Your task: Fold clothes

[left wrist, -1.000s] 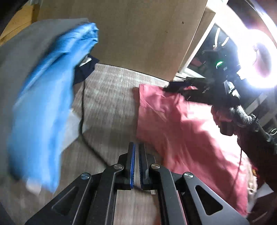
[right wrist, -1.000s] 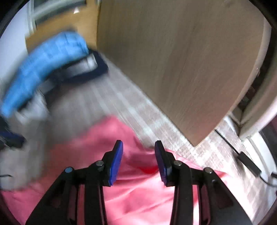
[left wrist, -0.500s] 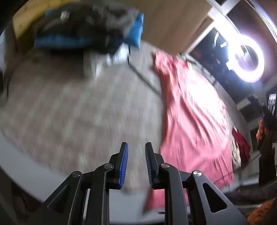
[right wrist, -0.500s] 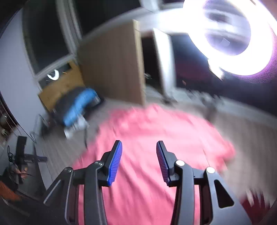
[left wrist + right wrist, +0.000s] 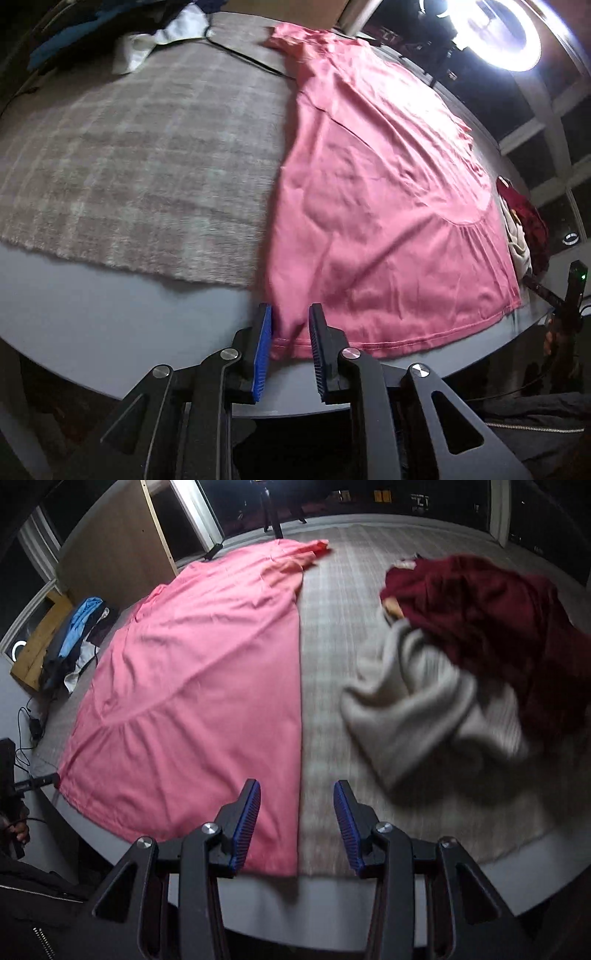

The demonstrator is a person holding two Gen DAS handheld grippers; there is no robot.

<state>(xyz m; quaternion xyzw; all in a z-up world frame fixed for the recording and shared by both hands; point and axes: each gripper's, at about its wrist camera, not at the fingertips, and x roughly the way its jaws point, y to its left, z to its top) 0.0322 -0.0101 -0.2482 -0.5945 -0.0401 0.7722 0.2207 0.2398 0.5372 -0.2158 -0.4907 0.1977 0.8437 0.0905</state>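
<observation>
A pink dress (image 5: pixel 376 184) lies spread flat on a grey checked rug (image 5: pixel 140 155); it also shows in the right wrist view (image 5: pixel 199 686). My left gripper (image 5: pixel 290 332) is open, its jaws on either side of the hem's near left corner. My right gripper (image 5: pixel 297 812) is open above the hem's near right corner, where the dress edge meets the rug (image 5: pixel 369 590). Neither gripper holds cloth.
A dark red garment (image 5: pixel 491 605) and a grey knit (image 5: pixel 417 705) lie heaped on the rug right of the dress. A pile of blue, dark and white clothes (image 5: pixel 74 642) sits at the far left by a wooden cabinet (image 5: pixel 110 550). A ring light (image 5: pixel 495 33) glares beyond.
Both grippers have swung from the far end of the rug back to the near hem of the dress. The left gripper has opened from nearly shut.
</observation>
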